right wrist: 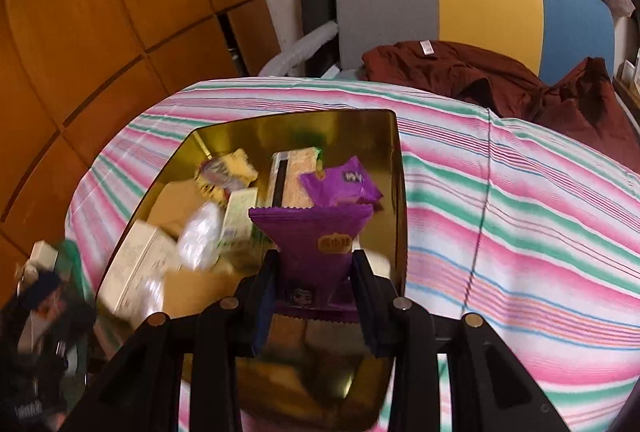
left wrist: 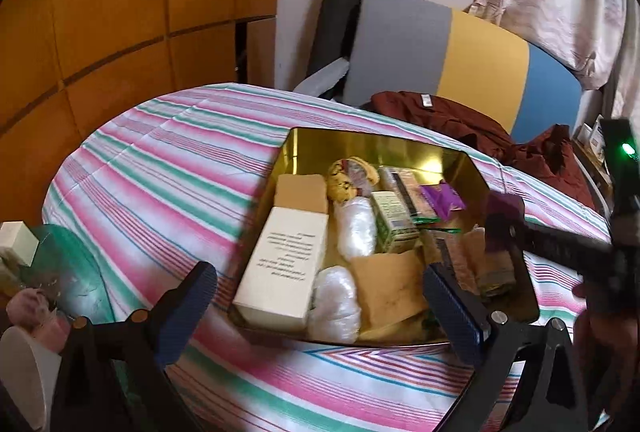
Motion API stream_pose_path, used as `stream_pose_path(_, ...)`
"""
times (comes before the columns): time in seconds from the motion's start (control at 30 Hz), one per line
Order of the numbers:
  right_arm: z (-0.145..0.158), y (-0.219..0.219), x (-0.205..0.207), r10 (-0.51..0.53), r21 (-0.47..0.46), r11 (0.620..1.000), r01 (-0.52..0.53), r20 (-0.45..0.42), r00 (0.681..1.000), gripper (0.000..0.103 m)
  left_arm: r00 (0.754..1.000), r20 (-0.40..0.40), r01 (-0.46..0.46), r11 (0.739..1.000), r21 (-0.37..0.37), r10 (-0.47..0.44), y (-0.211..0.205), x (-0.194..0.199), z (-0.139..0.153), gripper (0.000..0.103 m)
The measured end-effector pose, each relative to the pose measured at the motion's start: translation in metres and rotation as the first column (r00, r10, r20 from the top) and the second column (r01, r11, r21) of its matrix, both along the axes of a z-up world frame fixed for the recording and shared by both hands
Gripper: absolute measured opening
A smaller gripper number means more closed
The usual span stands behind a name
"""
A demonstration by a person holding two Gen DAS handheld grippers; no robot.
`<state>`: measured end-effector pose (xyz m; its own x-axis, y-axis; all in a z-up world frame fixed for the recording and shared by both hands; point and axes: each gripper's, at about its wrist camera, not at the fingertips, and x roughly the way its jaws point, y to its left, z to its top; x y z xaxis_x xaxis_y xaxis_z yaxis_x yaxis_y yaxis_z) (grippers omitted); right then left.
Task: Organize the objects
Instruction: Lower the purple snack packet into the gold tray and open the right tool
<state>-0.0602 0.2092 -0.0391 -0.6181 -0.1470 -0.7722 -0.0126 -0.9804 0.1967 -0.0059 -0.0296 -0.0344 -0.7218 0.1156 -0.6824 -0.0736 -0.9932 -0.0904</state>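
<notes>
Pads of our right gripper (right wrist: 314, 292) pinch the purple packet (right wrist: 316, 236) above the gold tin (right wrist: 394, 191); our left gripper (left wrist: 316, 308) gapes empty nearby. Released carelessly, we fear the slippery packet slides over the rim

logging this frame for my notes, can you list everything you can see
tin: one, gold, on the striped sheet
purple packets: two, one lying in the tin, one held above it
white box: one, cream, left side of the tin
clear bags: two, whitish, middle of the tin
green carton: one, in the tin beside a bag
striped sheet: one, pink, green and white, under the tin
red shirt: one, dark red, crumpled behind the sheet
left claw: open, empty, near the tin's front edge
right claw: shut on the held purple packet
</notes>
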Motion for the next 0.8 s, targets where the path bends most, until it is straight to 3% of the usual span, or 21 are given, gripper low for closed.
stream_pose_path(0.37, -0.015, 0.001, -0.050, -0.056, 0.098, 0.994, 0.049, 0.067, 0.996, 0.036, 0.999, 0.013, -0.030, 0.999, 0.014, 0.030, -0.015, -0.002, -0.006, 0.103)
stream_pose_path(0.57, -0.015, 0.005, -0.038, -0.077, 0.095, 0.993, 0.069, 0.076, 0.994, 0.039, 0.999, 0.022, -0.032, 0.999, -0.011, 0.032, -0.008, -0.002, -0.009, 0.103)
stream_pose_path(0.8, -0.008, -0.008, -0.005, -0.033, 0.070, 0.997, 0.029, 0.043, 0.999, 0.039, 1.000, 0.020, -0.019, 0.999, -0.049, 0.020, 0.002, 0.003, -0.009, 0.103)
